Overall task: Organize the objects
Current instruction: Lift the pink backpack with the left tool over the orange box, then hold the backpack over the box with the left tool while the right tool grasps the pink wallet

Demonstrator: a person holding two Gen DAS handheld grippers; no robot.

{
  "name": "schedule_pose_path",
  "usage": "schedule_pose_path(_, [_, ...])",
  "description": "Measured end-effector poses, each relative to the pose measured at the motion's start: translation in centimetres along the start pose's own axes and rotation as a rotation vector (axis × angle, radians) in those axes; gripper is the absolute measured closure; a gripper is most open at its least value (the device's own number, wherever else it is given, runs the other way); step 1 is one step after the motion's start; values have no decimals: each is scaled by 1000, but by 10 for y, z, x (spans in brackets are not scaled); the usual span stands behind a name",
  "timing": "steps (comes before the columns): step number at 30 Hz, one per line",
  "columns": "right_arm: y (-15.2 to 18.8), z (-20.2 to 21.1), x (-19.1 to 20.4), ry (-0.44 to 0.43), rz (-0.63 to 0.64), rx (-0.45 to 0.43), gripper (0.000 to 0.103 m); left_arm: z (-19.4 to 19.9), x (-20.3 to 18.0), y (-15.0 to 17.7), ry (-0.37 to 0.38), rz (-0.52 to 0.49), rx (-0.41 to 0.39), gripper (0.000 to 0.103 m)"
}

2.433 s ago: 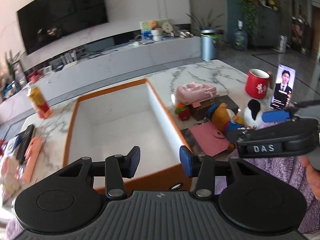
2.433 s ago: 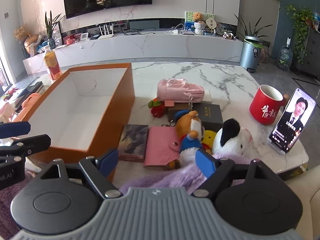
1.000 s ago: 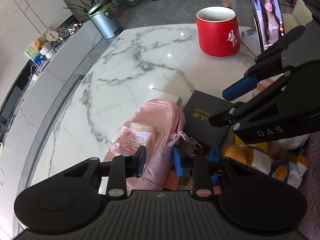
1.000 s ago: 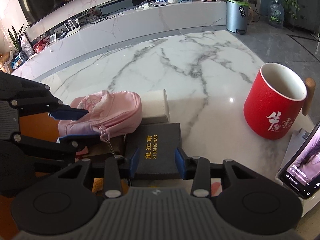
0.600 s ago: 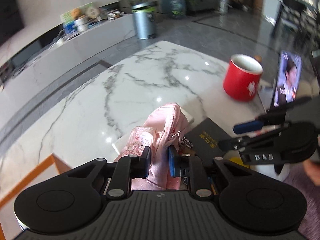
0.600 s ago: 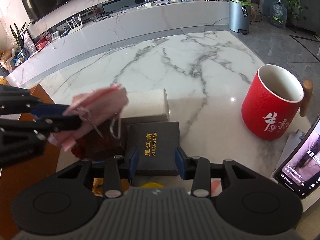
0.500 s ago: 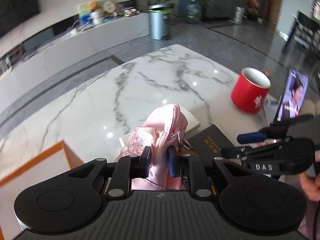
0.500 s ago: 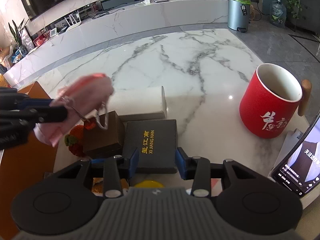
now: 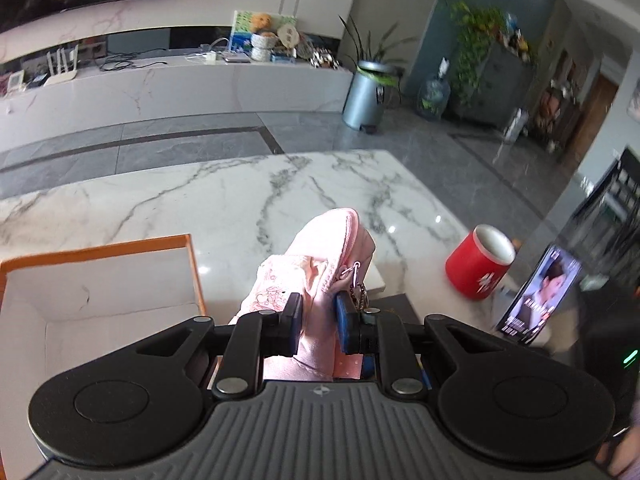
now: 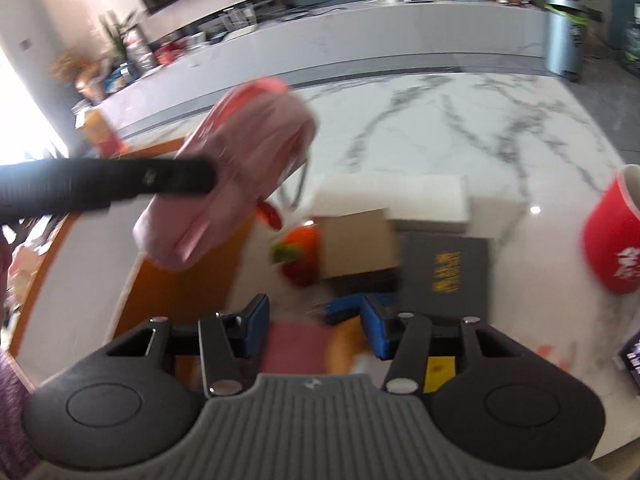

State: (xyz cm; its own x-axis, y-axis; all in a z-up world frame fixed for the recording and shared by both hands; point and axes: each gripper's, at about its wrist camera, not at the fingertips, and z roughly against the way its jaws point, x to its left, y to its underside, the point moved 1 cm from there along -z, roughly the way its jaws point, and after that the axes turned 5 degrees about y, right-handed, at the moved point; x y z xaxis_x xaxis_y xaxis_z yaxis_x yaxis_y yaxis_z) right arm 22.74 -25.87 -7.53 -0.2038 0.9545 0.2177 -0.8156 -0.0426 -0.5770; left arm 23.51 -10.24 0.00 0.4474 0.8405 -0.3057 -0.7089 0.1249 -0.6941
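Item: pink pouch (image 9: 320,256), clenched in your left gripper (image 9: 317,322) and held clear of the worktop (image 9: 240,200), long axis pointing away, just right of the orange box (image 9: 120,280); your right gripper (image 10: 312,330), opening and empty, sits farther off.

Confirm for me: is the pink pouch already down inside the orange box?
No: the left gripper is shut on the pink pouch, holding it in the air beside the orange box, not inside it.
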Motion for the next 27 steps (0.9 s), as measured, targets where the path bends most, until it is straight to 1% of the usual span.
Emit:
schedule_pose_path(2, [8,-6,14,-34,23,27,49,21,5,1,10,41,-37,82])
schedule_pose_path(6, [19,-23,27,-18,42,86,50,60,16,6,-22,87,-96,82])
schedule_pose_path(9, [31,-32,32,39,88,137,50,76,25,13,-52,126,-117,82])
schedule_pose_path(11, [39,-36,41,109,172,150,50,81,31,19,-71,146,-120,82])
schedule_pose_path(13, [45,-40,50,150,252,174,43,85,39,26,-88,168,-121,82])
schedule_pose_path(14, [48,-43,54,168,280,183,38,86,44,29,-95,186,-118,82])
schedule_pose_path(16, [52,-47,62,201,340,191,31,91,56,38,-107,236,-114,82])
schedule_pose_path(18, [55,-54,68,229,387,211,23,94,70,47,-126,286,-106,82])
schedule_pose_path(20, [58,-63,76,293,444,223,16,98,82,58,-141,329,-97,82])
schedule_pose_path(21, [60,-67,79,330,468,229,15,99,89,64,-143,351,-91,82])
schedule_pose_path(23, [58,-69,78,329,459,230,11,99,96,71,-143,380,-81,82])
schedule_pose_path(25, [56,-69,75,323,445,246,11,99,102,79,-139,399,-71,82])
schedule_pose_path(26, [55,-68,76,325,444,248,12,99,104,82,-133,407,-69,82])
schedule_pose_path(27, [55,-66,75,335,449,247,17,101,107,86,-124,411,-69,82])
